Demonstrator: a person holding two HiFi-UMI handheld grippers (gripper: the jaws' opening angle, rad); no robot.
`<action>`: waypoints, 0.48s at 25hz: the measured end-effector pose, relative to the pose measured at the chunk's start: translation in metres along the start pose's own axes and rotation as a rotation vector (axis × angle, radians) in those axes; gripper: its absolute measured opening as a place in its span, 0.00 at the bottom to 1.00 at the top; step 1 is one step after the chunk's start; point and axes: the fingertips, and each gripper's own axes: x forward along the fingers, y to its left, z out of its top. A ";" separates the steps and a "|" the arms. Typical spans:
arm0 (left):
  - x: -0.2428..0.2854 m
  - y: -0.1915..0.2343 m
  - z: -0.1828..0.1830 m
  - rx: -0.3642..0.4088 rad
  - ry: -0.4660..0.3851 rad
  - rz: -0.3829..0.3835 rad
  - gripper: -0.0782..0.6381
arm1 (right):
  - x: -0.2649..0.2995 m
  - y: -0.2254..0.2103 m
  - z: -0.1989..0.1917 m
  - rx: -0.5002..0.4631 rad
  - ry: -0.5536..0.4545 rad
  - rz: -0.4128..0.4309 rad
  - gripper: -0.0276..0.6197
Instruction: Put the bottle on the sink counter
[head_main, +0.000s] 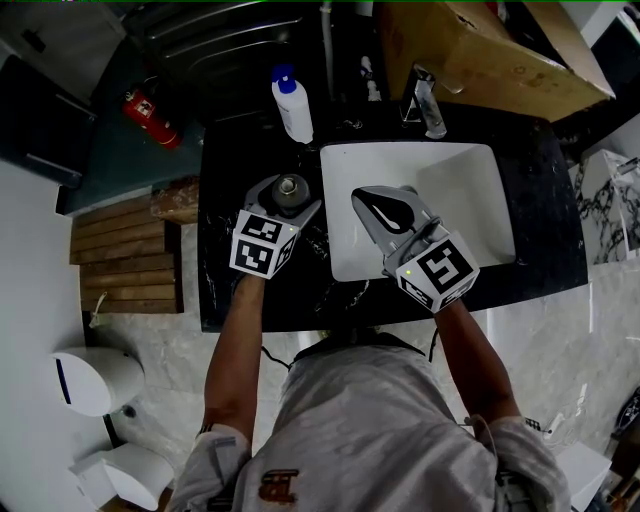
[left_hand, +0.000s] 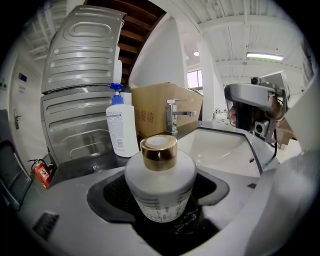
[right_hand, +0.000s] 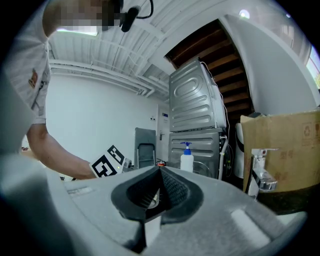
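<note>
A round white bottle (head_main: 291, 186) with a gold cap sits between the jaws of my left gripper (head_main: 288, 200), which is shut on it. It is over the black sink counter (head_main: 222, 170), just left of the white basin (head_main: 470, 190). In the left gripper view the bottle (left_hand: 160, 180) stands upright, its lower body against the dark counter. Whether its base touches the counter I cannot tell. My right gripper (head_main: 372, 200) hovers over the basin's left part, shut with nothing in it; its pads meet at the tip (right_hand: 160, 172).
A white pump bottle (head_main: 293, 105) with a blue top stands at the counter's back. A chrome faucet (head_main: 425, 100) rises behind the basin, with a cardboard box (head_main: 490, 50) behind it. A red fire extinguisher (head_main: 152, 117) lies on the floor to the left.
</note>
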 end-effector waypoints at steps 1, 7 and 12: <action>-0.001 0.000 0.000 0.003 0.001 -0.001 0.58 | -0.001 -0.001 -0.001 0.005 0.002 -0.003 0.05; -0.016 0.000 0.011 0.007 -0.050 0.004 0.59 | -0.001 -0.003 0.003 -0.005 -0.004 -0.008 0.05; -0.045 -0.004 0.040 0.014 -0.168 0.030 0.59 | 0.001 0.000 0.009 0.006 -0.030 0.005 0.05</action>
